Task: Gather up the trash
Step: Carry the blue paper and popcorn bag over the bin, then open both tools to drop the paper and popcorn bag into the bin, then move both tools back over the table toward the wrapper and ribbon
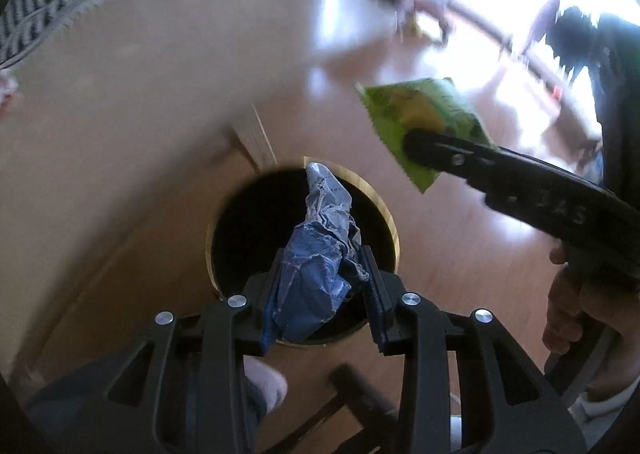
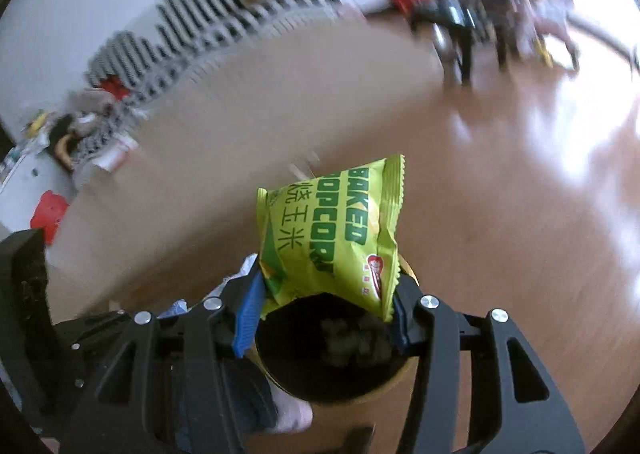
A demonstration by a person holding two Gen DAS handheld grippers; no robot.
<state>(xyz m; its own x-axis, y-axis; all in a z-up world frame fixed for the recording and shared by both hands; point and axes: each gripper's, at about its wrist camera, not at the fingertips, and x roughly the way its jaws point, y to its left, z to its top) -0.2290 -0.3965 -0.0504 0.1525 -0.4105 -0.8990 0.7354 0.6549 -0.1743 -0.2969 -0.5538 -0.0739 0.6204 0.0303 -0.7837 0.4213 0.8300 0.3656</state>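
Left wrist view: left hand-held gripper [image 1: 320,278] pinching crumpled wrapper [image 1: 320,254], right pinching popcorn bag [image 2: 332,238]; centre both over bin [image 1: 390,221] before releasing.

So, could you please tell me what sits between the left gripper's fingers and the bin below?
A crumpled blue wrapper clamped in the left gripper hangs over the bin, seen in the left wrist view.
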